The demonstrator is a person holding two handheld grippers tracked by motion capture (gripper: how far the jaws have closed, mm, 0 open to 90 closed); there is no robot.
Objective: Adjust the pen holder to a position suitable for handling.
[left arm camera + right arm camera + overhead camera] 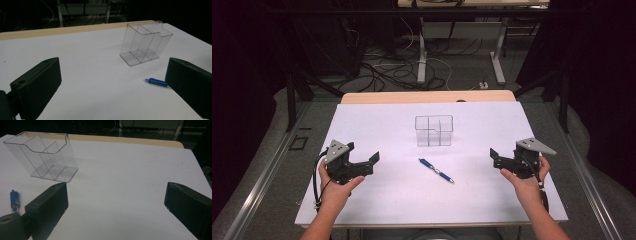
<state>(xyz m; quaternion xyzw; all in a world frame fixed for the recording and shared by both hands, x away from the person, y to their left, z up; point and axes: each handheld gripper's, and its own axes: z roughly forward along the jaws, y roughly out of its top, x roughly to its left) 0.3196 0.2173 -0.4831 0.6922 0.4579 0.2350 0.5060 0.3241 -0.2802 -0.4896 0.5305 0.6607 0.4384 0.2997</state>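
A blue pen (436, 170) lies flat on the white tabletop (402, 195), slanting toward the near right. Behind it stands a clear plastic organizer (434, 131) with inner dividers, holding nothing. My left gripper (368, 164) rests at the table's left, open, jaws pointing at the pen from a distance. My right gripper (495, 157) sits at the right, open as well, with nothing between its jaws. In the left gripper view the organizer (143, 45) stands ahead and the pen's end (156, 82) peeks out beside the right jaw. The right gripper view has the organizer (46, 157) upper left and the pen (14, 199) at the left edge.
The table's far edge is a wooden strip (427, 96). Beyond it lie cables (387, 70) and desk legs on the floor. Dark curtains frame both sides. Open white surface lies between the grippers and around the pen.
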